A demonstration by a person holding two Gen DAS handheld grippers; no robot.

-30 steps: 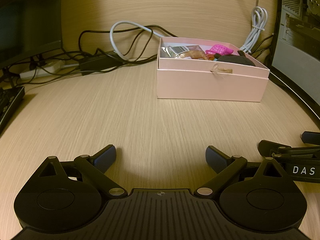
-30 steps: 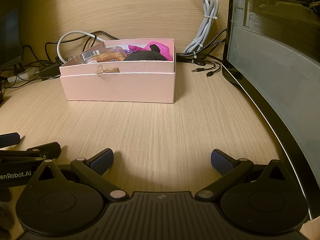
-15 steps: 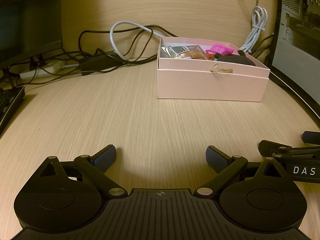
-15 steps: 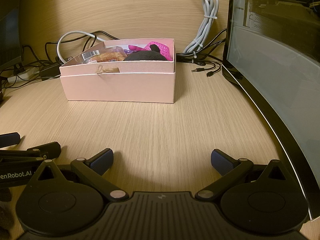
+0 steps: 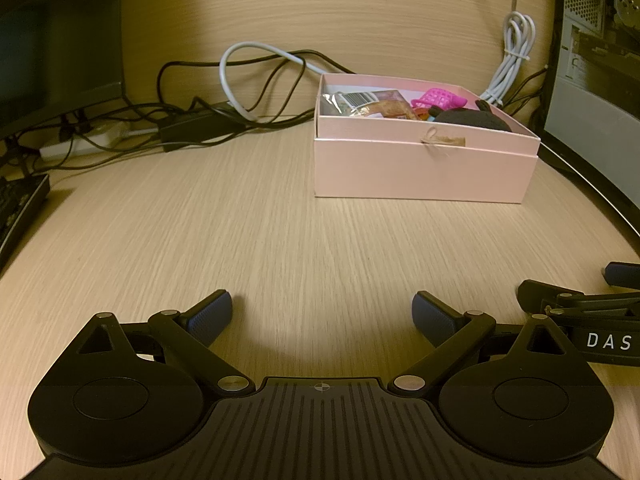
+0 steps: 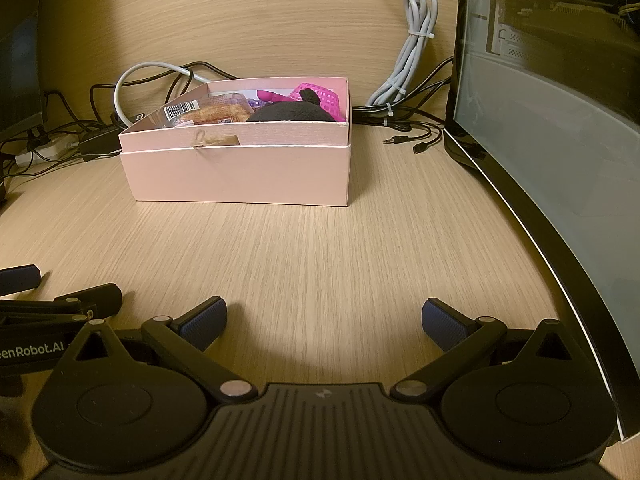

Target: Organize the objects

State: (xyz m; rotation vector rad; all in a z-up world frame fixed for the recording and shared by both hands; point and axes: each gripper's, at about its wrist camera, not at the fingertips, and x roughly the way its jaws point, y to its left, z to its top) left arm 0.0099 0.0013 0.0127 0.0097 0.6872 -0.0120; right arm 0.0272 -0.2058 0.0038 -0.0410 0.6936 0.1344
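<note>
Resting low over the near edge of the tabletop (image 5: 280, 232), the left gripper (image 5: 322, 316) and right gripper (image 6: 324, 320) both gape wide, holding nothing. The pink box (image 6: 240, 172) sits toward the back edge, filled with a snack packet (image 6: 208, 112), pink basket (image 6: 324, 98) and black plush (image 6: 292, 112).

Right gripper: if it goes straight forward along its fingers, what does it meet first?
The right gripper, open and empty, would probably first meet the front wall of the pale pink cardboard box; only bare wooden desk lies before it.
</note>
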